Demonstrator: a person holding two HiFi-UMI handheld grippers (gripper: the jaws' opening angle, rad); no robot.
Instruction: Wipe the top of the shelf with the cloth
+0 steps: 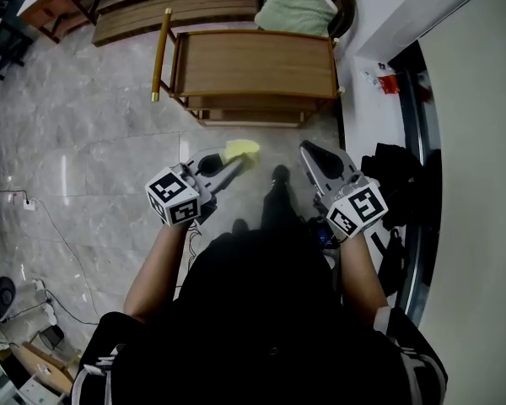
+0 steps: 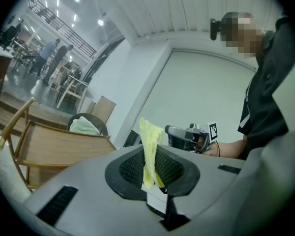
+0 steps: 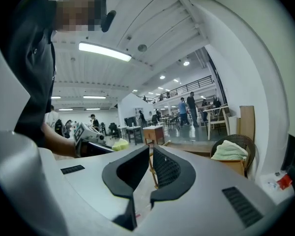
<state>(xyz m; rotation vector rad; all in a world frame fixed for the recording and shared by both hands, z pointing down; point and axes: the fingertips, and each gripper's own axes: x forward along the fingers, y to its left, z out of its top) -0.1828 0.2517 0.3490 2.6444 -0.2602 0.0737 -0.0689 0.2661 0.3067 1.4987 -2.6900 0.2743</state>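
Wide grey marble floor (image 1: 93,142) below, and standing on it ahead is the wooden shelf (image 1: 257,66), its flat top bare and facing up. Behind the shelf sits a dark basket (image 1: 347,7) with a pale green towel (image 1: 297,7) heaped in it. Closer in, both forearms reach forward side by side, short of the shelf. The right claw (image 3: 148,173) has its jaws a little spread with nothing between them, only the scene beyond showing through the gap. The left claw (image 2: 152,168) is pressed together, pinching the yellow cloth (image 2: 150,146), which sticks up out of the jaws in a crumpled fold. That cloth hangs over the floor just in front of the shelf's near edge, apart from the top.
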